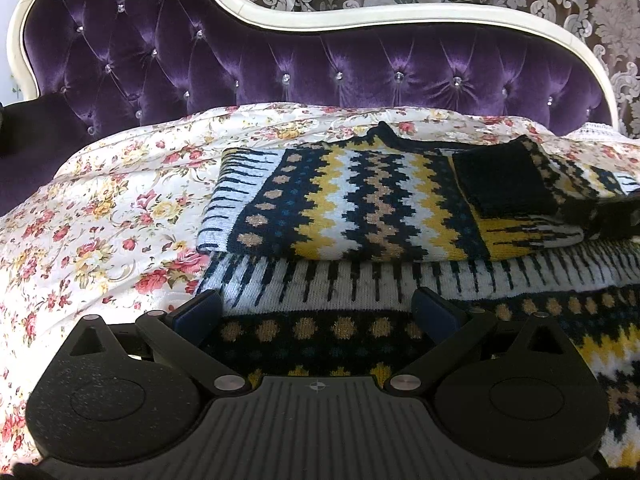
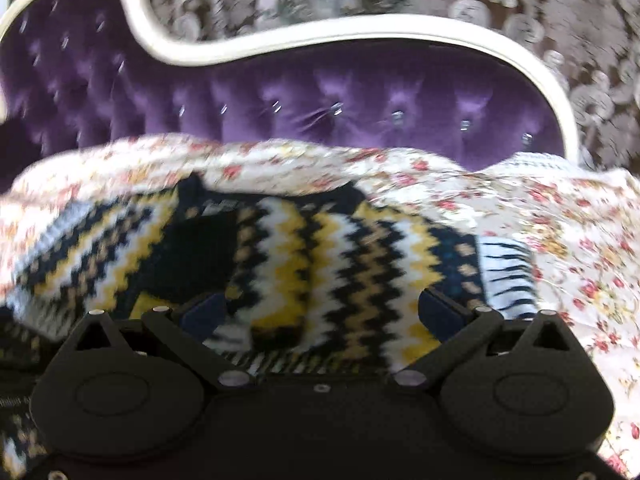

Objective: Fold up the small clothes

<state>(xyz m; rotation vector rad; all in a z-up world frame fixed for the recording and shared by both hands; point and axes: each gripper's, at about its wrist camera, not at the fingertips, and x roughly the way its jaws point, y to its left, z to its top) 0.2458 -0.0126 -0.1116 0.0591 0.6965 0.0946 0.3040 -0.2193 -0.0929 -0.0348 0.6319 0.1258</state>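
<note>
Knitted zigzag sweater [image 1: 360, 208] folded on floral bedspread [image 1: 100, 220], near purple headboard [image 1: 280, 64] | left tool [image 1: 320, 312] spread, over sweater's near edge | right tool [image 2: 320, 312] spread, above sweater's fold; view blurred

Even, bright light; the left view is sharp, the right view smeared by motion blur; fisheye bends the headboard [image 1: 320, 68].

Left gripper [image 1: 318, 312]: matte black housing, ribbed centre plate, silver pivot screws, dark blue pads [image 1: 200, 312]. Right gripper [image 2: 320, 314] identical.
</note>
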